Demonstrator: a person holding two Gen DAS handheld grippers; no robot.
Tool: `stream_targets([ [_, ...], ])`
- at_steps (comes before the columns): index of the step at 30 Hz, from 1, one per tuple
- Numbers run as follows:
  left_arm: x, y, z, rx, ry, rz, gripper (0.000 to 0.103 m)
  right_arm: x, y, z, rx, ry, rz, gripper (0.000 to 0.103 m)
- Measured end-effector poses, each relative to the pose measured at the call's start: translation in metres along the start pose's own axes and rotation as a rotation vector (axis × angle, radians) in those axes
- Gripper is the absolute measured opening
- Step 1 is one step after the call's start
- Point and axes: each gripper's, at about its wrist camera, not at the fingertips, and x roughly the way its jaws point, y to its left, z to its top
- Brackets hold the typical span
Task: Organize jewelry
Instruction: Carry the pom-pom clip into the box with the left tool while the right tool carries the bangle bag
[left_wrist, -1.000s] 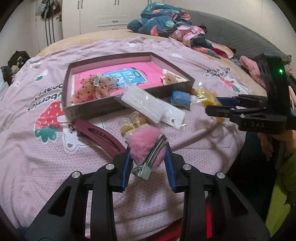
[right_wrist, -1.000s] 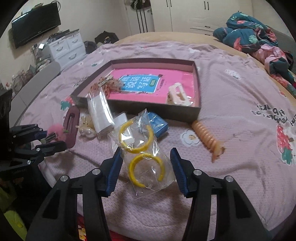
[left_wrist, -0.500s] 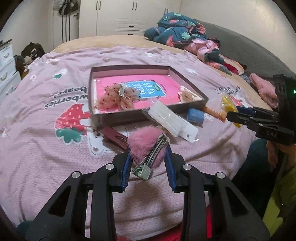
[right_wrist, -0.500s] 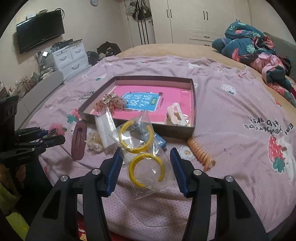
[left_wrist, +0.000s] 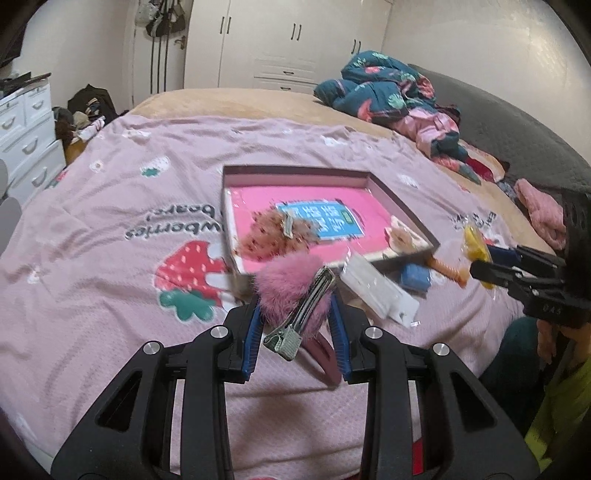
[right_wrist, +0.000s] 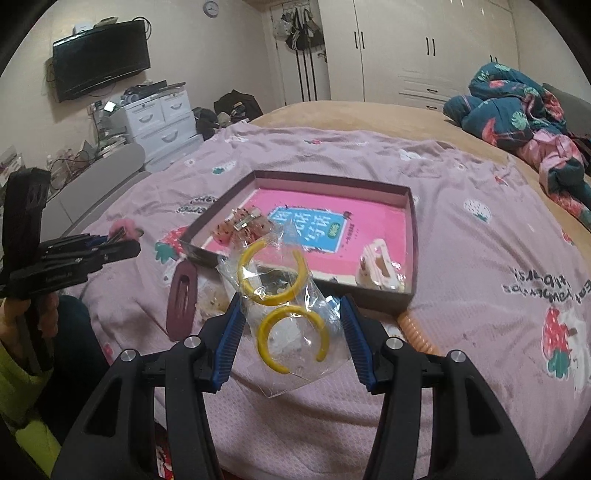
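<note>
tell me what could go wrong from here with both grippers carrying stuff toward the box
1. The left gripper holds the pink pom-pom clip mostly by soft fur; it could slip or twist out.
2. The right gripper pinches a slick clear bag of yellow hoops; it may slide free or snag the box wall.
3. Dropping either item could land on the speckled hair clip or cream claw clip already inside.

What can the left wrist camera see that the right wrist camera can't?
Only the left wrist view shows the blue block and the white packet beside the box. Only the right wrist view shows the television and the wall clock. Both show the shallow box, the fluffy pink hair clip and the bagged yellow hoops.
</note>
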Motion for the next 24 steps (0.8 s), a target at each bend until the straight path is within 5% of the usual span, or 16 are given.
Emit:
stream_targets([
  [12,0.000,-0.002,0.049,0.021,-0.073,0.016,0.024,0.000,-0.003,0.039,-0.005,-0.073,-0.009,0.051],
  [24,0.030,-0.009,0.075,0.020,-0.053,-0.013,0.024,0.002,-0.025,0.069,-0.003,-0.118,-0.069,0.051],
])
